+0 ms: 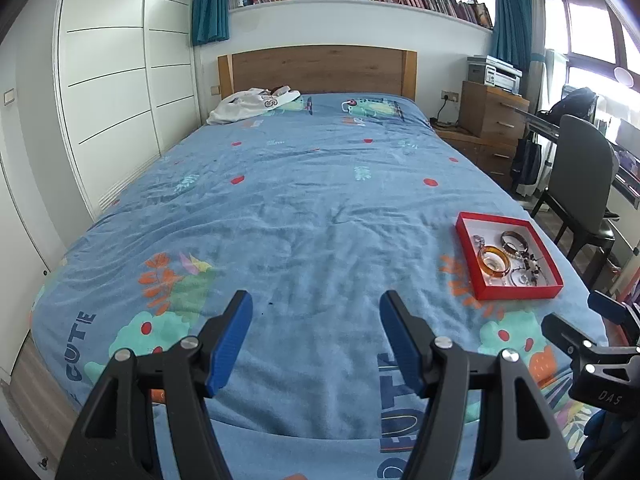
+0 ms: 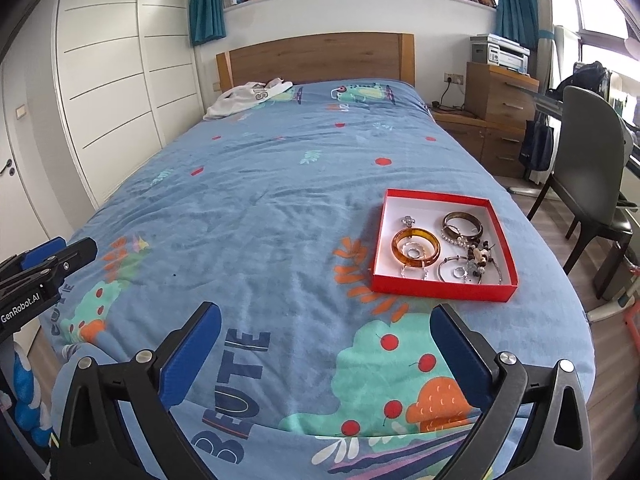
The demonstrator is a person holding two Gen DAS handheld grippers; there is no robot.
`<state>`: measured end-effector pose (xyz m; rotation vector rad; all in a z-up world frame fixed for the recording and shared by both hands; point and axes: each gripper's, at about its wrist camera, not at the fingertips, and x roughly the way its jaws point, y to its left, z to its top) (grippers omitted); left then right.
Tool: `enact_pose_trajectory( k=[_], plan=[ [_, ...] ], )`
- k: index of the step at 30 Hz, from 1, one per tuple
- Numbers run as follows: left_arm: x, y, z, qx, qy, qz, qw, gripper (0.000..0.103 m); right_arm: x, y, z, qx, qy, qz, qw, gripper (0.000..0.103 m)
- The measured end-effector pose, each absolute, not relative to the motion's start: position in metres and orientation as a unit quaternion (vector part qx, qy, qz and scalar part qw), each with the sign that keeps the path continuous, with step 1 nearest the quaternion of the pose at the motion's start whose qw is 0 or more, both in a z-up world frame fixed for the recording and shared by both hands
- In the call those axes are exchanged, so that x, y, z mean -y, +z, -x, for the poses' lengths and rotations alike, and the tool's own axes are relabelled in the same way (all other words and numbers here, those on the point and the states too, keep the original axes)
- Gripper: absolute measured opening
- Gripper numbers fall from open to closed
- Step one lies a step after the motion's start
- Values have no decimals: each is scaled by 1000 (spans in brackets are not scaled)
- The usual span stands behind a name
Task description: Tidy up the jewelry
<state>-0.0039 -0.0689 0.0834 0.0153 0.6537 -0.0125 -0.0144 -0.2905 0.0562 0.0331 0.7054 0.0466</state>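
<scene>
A shallow red box point(image 2: 442, 290) with a white inside lies on the blue bedspread, also seen at the right in the left wrist view as the red box point(image 1: 516, 293). In it lie an amber bangle point(image 2: 416, 245), a dark brown bangle point(image 2: 462, 226), thin silver rings and a beaded string point(image 2: 478, 258). My right gripper point(image 2: 326, 320) hovers over the bed's near end, open wide and empty, a little short of the box. My left gripper point(image 1: 316, 308) is open too, empty, well left of the box.
A white garment point(image 2: 244, 98) lies by the wooden headboard point(image 2: 316, 56). White wardrobe doors point(image 1: 108, 92) line the left side. Right of the bed stand a grey chair point(image 2: 588, 160), wooden drawers point(image 2: 500, 96) with a printer and a desk.
</scene>
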Motion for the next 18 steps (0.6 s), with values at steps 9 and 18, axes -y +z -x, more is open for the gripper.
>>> enact_pose_trajectory(
  k=[9,18],
  plan=[
    [69,69,4,-332,-11,-15,943,64,299,44,18,-351,10,-27,936,102],
    [71,64,3,-339,-15,-13,941,64,304,40,19,-354,5,-32,935,102]
  ],
)
